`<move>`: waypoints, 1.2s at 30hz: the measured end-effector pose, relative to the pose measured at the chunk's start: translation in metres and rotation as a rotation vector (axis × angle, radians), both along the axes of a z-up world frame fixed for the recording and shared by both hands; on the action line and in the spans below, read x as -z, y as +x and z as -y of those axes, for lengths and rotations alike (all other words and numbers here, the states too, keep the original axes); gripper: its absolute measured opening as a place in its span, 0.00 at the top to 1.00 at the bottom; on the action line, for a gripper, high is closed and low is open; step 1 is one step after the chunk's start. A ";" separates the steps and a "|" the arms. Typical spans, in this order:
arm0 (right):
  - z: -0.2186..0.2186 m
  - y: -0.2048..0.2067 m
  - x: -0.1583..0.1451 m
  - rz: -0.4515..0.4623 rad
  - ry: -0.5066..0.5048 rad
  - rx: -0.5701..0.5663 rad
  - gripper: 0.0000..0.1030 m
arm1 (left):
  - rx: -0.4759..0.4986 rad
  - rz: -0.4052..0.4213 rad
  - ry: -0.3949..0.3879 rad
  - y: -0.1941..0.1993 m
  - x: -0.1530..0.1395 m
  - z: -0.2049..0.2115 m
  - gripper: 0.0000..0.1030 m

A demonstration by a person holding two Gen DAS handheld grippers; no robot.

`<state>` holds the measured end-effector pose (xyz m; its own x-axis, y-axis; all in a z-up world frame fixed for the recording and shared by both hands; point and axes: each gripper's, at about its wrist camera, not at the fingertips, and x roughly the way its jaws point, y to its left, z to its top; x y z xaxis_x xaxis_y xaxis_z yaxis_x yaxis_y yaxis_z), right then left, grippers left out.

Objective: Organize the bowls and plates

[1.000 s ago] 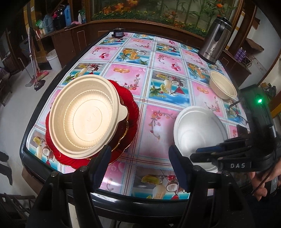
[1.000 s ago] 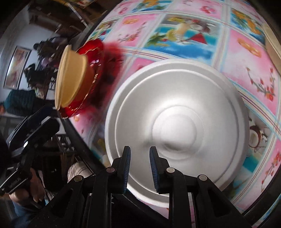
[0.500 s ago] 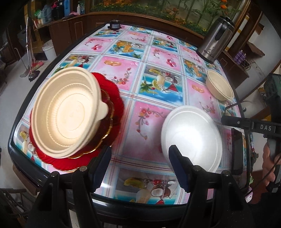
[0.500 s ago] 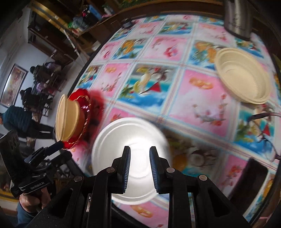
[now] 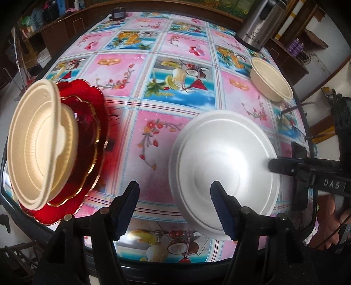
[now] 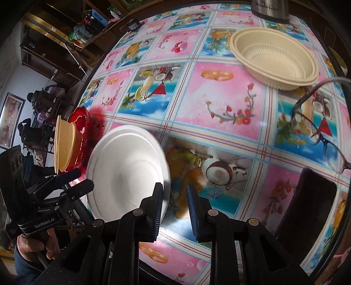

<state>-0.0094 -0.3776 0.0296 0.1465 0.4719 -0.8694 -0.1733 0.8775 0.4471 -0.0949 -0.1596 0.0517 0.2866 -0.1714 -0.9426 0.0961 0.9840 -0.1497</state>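
Observation:
A white foam plate (image 5: 223,162) lies upside down near the table's front edge; it also shows in the right wrist view (image 6: 127,168). A beige bowl (image 5: 37,140) sits on stacked red plates (image 5: 92,136) at the front left. A second beige bowl (image 6: 274,59) stands at the far right, also in the left wrist view (image 5: 271,82). My left gripper (image 5: 175,206) is open and empty, low over the front edge, its right finger over the white plate. My right gripper (image 6: 174,201) is empty, its jaws a narrow gap apart, just right of the white plate.
A steel kettle (image 5: 258,24) stands at the far right corner. Eyeglasses (image 6: 316,129) and a black phone (image 6: 307,201) lie at the right edge. A small black device (image 5: 118,13) sits at the far edge. The patterned tablecloth (image 5: 175,65) covers the table.
My right gripper has pulled back off the white plate and swung right, so the far beige bowl came into view. My left gripper has moved closer and lower toward the table.

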 end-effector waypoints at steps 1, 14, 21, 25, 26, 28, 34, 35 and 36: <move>-0.004 -0.001 0.004 -0.008 0.003 -0.013 0.77 | 0.015 -0.005 0.006 0.000 0.002 0.004 0.49; -0.024 -0.011 -0.006 0.043 0.019 -0.079 0.85 | 0.063 0.039 0.009 -0.004 -0.009 0.009 0.65; -0.025 -0.016 -0.018 0.087 0.004 -0.098 0.85 | 0.061 0.066 0.018 -0.006 -0.017 0.009 0.65; -0.026 -0.018 -0.022 0.097 0.005 -0.105 0.85 | 0.058 0.085 0.020 -0.008 -0.022 0.008 0.65; -0.026 -0.018 -0.022 0.098 0.005 -0.106 0.85 | 0.058 0.089 0.021 -0.009 -0.024 0.008 0.65; -0.027 -0.019 -0.023 0.102 0.005 -0.108 0.85 | 0.059 0.096 0.024 -0.010 -0.026 0.008 0.65; -0.029 -0.020 -0.027 0.119 0.001 -0.115 0.85 | 0.059 0.116 0.036 -0.013 -0.031 0.008 0.65; -0.029 -0.020 -0.027 0.120 0.002 -0.118 0.85 | 0.059 0.120 0.038 -0.014 -0.032 0.008 0.65; -0.030 -0.021 -0.029 0.123 0.001 -0.120 0.85 | 0.059 0.122 0.039 -0.014 -0.032 0.008 0.65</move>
